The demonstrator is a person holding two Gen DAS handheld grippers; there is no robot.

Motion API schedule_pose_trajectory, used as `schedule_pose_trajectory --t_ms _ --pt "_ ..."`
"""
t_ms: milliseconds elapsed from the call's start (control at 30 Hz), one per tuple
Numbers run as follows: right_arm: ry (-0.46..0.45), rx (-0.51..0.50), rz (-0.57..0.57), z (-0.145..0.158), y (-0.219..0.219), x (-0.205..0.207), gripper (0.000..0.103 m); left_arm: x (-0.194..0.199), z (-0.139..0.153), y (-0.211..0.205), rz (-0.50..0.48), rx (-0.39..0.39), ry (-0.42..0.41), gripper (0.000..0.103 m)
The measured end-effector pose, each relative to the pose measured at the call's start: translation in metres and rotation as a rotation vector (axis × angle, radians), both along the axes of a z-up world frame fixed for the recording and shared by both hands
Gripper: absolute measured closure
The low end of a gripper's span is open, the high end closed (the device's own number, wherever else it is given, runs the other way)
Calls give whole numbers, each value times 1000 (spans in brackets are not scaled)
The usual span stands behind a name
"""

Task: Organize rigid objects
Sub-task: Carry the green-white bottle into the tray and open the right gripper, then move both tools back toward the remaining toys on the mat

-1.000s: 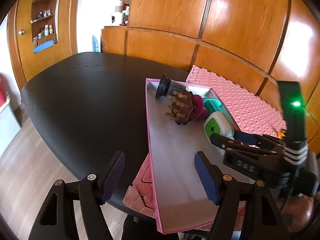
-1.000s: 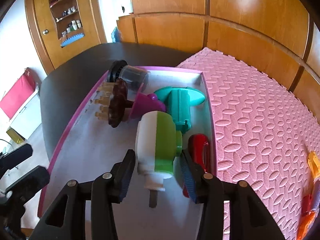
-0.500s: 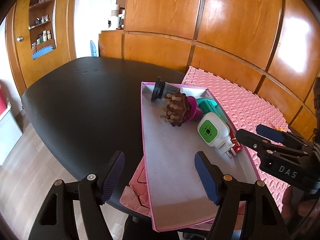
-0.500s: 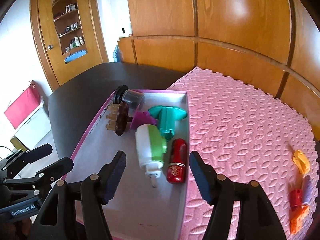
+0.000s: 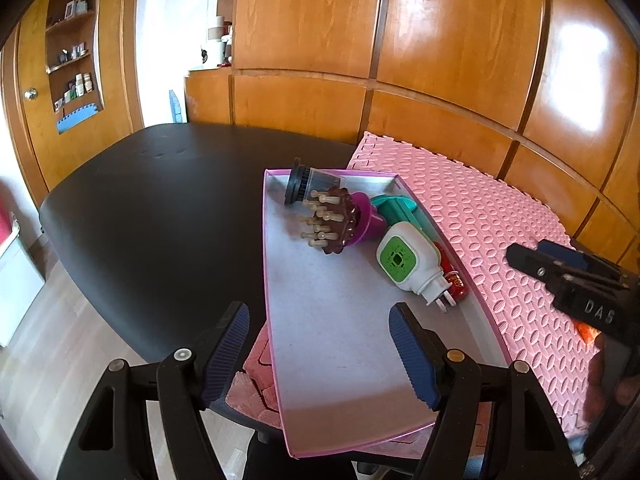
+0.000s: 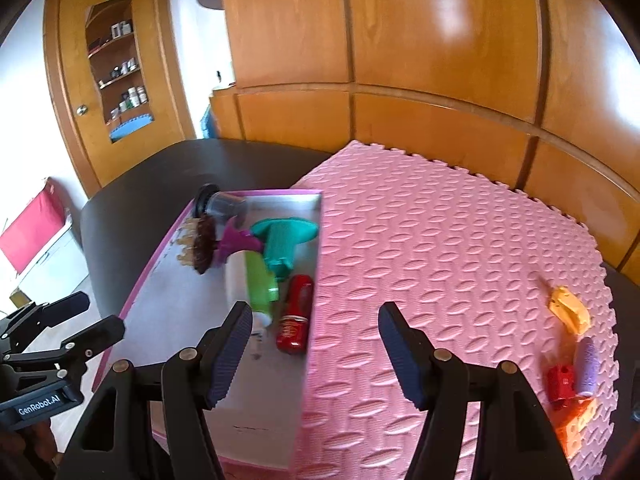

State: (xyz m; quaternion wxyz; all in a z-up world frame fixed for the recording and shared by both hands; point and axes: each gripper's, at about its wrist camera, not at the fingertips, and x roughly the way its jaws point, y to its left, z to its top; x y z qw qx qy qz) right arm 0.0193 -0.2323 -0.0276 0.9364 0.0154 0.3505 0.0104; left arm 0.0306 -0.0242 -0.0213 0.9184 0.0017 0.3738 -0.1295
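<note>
A pink-rimmed tray (image 5: 340,344) (image 6: 188,312) holds a white and green plug-in device (image 5: 408,264) (image 6: 258,280), a red can (image 5: 452,276) (image 6: 294,320), a teal piece (image 5: 396,206) (image 6: 284,240), a brown spiked massager on a purple base (image 5: 336,224) (image 6: 208,244) and a dark cup (image 5: 308,184) (image 6: 220,204). My left gripper (image 5: 320,356) is open and empty over the tray's near end. My right gripper (image 6: 316,354) is open and empty above the tray's right rim and the pink mat (image 6: 440,260).
On the mat's right edge lie a yellow piece (image 6: 568,308), a purple piece (image 6: 586,364), a red piece (image 6: 560,382) and an orange block (image 6: 576,420). The black table (image 5: 152,208) stretches left. Wooden wall panels stand behind.
My right gripper opened, let go of the white and green device in the tray, and pulled back and to the right. The left gripper stayed open and rose slightly.
</note>
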Motion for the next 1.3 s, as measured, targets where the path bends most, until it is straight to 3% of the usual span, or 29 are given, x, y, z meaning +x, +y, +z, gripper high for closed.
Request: schedule_pose_trajectory --t_ms 400,800,1033,1300 --pt "-17 -60 -187 15 -87 -21 37 -3 4 -17 -45 23 -11 30" --pt "-39 -60 -513 22 -215 -61 37 -10 12 -47 -136 62 -35 30" --pt "-43 126 -750 -1 -284 -97 37 -7 24 -79 -214 58 -46 30" --pt "-49 253 -809 -5 -303 -111 37 -8 27 -140 -374 79 -39 30"
